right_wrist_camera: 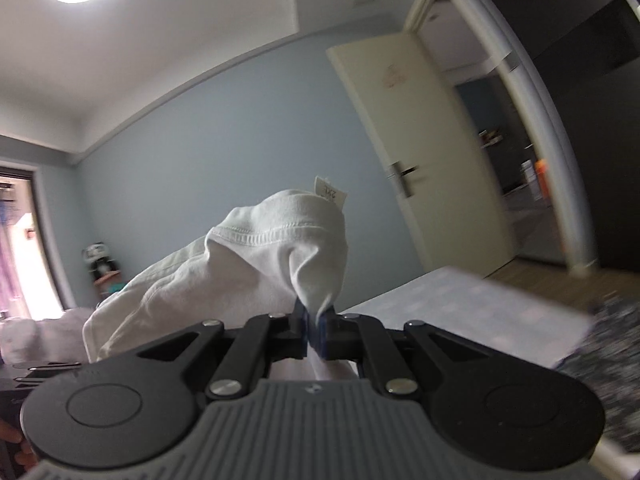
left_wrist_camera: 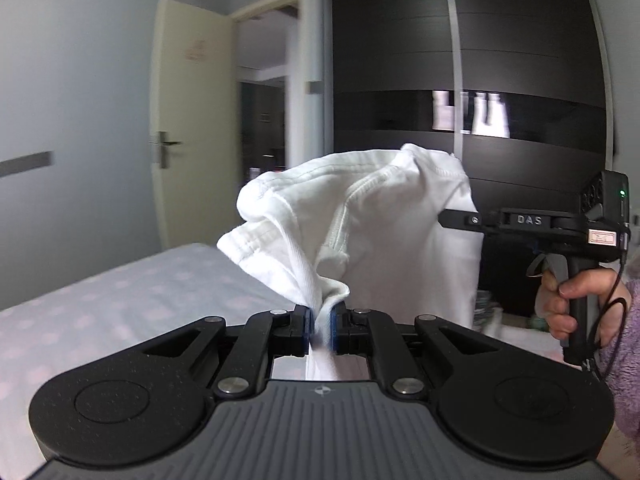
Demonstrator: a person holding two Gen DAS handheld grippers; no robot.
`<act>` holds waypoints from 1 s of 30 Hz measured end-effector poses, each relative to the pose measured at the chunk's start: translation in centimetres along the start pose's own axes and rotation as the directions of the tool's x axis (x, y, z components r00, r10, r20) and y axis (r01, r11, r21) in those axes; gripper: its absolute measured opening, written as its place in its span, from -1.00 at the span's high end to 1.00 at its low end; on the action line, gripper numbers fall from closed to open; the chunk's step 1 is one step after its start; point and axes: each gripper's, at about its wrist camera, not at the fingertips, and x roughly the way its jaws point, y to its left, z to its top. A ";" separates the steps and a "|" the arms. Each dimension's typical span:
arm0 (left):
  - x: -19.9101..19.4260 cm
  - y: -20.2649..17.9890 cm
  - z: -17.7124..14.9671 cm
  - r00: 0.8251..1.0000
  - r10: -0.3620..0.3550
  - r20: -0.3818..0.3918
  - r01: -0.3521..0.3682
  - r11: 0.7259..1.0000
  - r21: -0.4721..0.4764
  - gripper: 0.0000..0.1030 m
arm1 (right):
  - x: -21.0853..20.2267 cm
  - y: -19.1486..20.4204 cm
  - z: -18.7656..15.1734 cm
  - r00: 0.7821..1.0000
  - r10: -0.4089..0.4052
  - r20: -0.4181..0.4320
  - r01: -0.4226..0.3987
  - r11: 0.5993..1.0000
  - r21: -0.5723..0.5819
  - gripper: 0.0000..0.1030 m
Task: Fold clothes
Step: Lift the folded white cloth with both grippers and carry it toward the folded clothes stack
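My left gripper [left_wrist_camera: 320, 322] is clamped narrow on a bunched edge of the white garment [left_wrist_camera: 360, 220], and the cloth hangs in the air above the bed [left_wrist_camera: 120, 300], not lying on it. My right gripper [right_wrist_camera: 316, 328] is pinched the same way on another edge near the size label [right_wrist_camera: 330, 194]; in the left view its body shows at the far side of the cloth with my right hand [left_wrist_camera: 576, 304] on the grip. I judge this the lift-and-spread step, no fold made yet: next I need to pull both grippers apart to tension it, then lay it flat on the bed.
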 end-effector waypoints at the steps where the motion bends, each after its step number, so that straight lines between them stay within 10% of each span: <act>1: 1.1 -0.8 0.2 1.000 -0.030 -0.006 0.030 1.000 0.000 0.86 | -0.8 -1.0 0.5 1.000 -0.026 0.005 0.026 1.000 -0.003 0.87; 11: 11.2 -6.0 -1.7 0.945 -0.308 -0.111 0.302 0.951 -0.064 0.86 | -7.5 -11.1 3.6 0.971 -0.235 -0.038 0.234 0.972 -0.036 0.87; 30: 26.3 5.6 -10.2 0.888 -0.226 -0.400 0.143 0.963 -0.228 0.87 | 11.0 -20.3 -2.4 0.874 -0.280 -0.397 0.247 0.960 -0.134 0.88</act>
